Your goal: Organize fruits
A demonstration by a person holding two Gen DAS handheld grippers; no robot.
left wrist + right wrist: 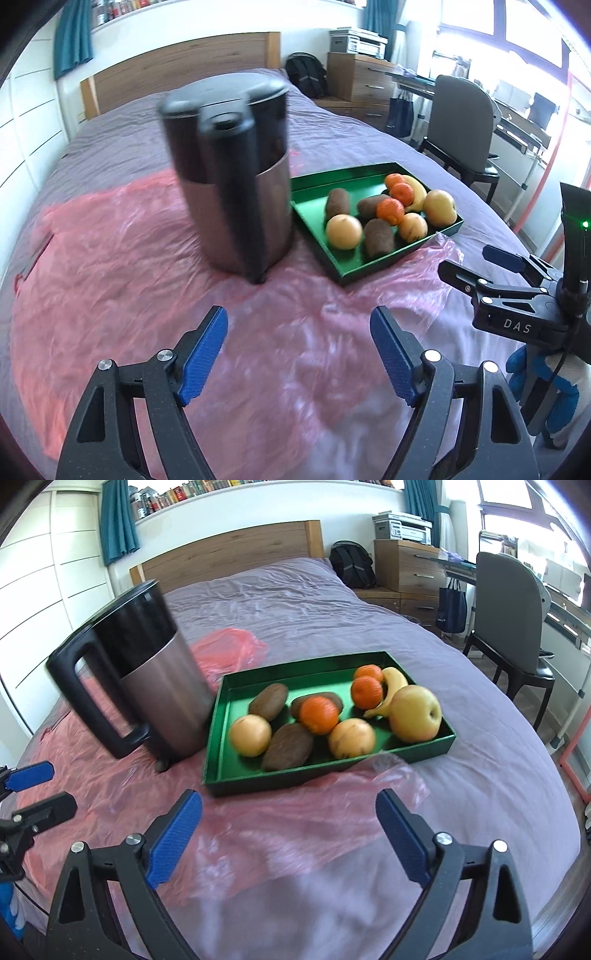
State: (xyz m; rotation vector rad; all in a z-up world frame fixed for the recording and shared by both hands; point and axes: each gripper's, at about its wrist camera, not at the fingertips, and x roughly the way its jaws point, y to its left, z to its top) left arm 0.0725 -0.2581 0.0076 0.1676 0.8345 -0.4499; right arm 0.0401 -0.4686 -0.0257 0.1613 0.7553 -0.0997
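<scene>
Green cardboard tray (417, 751) with low walls lies on the purple bed cover (280, 590), and all the fruits are inside it: three brown fuzzy kiwis (269, 701), three orange mandarins (319, 714), a yellow banana (395, 681), a big yellow apple (415, 713) and two pale orange round fruits (250, 735). They lie mixed together, so I judge the sorting is not finished. Thin pink plastic sheet (110, 786) is spread under the tray's near edge, probably to protect the bed.

Just beside the tray on its left stands a steel kettle with black handle (162, 698); it is upright and seems only a neighbour, not part of the task.

Both tools hang over the sheet, near the tray but not touching anything. The left tongs (299, 354) are wide and empty, and the right tongs (290, 834) are wide and empty too. Such an open position fits a reach to the next fruit, perhaps the nearest kiwi.
</scene>
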